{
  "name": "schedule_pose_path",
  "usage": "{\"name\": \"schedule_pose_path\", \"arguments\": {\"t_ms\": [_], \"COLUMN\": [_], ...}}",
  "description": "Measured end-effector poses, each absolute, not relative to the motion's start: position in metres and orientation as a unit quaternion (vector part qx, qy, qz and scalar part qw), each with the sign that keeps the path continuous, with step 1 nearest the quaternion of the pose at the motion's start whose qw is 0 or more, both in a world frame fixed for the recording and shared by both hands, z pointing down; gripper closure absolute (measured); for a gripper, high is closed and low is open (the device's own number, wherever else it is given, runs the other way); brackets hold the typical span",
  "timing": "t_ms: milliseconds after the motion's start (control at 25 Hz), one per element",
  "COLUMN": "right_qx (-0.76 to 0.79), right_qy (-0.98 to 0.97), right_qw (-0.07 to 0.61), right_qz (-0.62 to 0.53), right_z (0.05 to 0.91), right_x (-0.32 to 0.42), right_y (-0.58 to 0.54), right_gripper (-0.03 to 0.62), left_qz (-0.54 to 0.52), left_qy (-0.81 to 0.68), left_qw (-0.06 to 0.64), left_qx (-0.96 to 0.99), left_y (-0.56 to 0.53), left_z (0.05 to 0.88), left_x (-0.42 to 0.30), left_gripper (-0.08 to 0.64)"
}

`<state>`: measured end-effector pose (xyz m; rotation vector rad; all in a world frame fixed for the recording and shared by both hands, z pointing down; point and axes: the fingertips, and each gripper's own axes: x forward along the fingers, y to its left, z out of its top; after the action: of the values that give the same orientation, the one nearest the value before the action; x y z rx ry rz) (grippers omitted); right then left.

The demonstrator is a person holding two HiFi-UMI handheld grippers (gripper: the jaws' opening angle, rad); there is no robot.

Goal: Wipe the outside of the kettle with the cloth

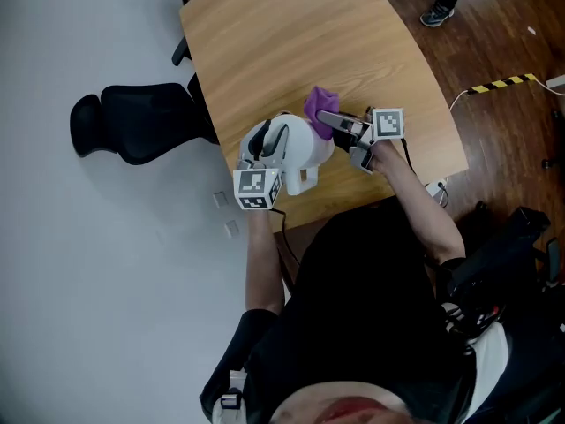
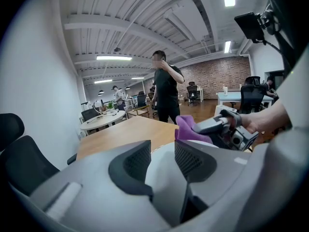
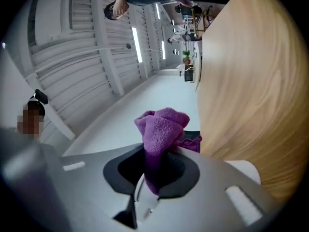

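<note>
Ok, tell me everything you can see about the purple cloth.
The purple cloth is fuzzy fabric like terry, bunched into a crumpled wad. The right gripper is shut on it: the jaws pinch one end and the bunched rest sticks out past them. In the head view it appears to rest against the far side of the white kettle, above the wooden table.

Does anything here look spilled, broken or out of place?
Nothing stands out. The white kettle sits on the wooden table, gripped by the left gripper. The right gripper holds a bunched purple cloth at its side. No spill or damage shows.
</note>
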<state>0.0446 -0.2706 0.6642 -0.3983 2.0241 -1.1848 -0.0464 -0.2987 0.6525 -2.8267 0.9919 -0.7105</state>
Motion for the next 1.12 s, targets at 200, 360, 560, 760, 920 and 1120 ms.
{"name": "schedule_pose_path", "arguments": {"t_ms": [200, 360, 560, 760, 920, 1120], "right_qx": [-0.143, -0.187, -0.223, -0.258, -0.215, -0.151], "right_qy": [0.762, 0.690, 0.654, 0.624, 0.718, 0.787], "right_qw": [0.318, 0.271, 0.255, 0.250, 0.358, 0.370], "right_qz": [-0.546, -0.645, -0.677, -0.694, -0.558, -0.470], "right_z": [0.714, 0.811, 0.864, 0.895, 0.747, 0.645], "right_x": [0.014, 0.002, -0.011, -0.018, 0.022, 0.015], "right_y": [-0.277, -0.275, -0.234, -0.210, -0.232, -0.242], "right_gripper": [0.549, 0.549, 0.549, 0.549, 0.551, 0.548], "left_qz": [-0.220, -0.215, -0.206, -0.193, -0.219, -0.266], "left_qy": [0.317, 0.280, 0.162, 0.158, 0.232, 0.267], "left_qw": [0.028, 0.036, 0.053, 0.008, -0.030, -0.029], "left_qx": [-0.922, -0.935, -0.964, -0.968, -0.947, -0.926], "left_y": [-0.294, -0.298, -0.289, -0.296, -0.295, -0.282], "left_z": [0.658, 0.658, 0.658, 0.655, 0.651, 0.658], "left_x": [-0.048, -0.048, -0.041, -0.047, -0.057, -0.062], "left_gripper": [0.314, 0.316, 0.359, 0.356, 0.332, 0.330]}}
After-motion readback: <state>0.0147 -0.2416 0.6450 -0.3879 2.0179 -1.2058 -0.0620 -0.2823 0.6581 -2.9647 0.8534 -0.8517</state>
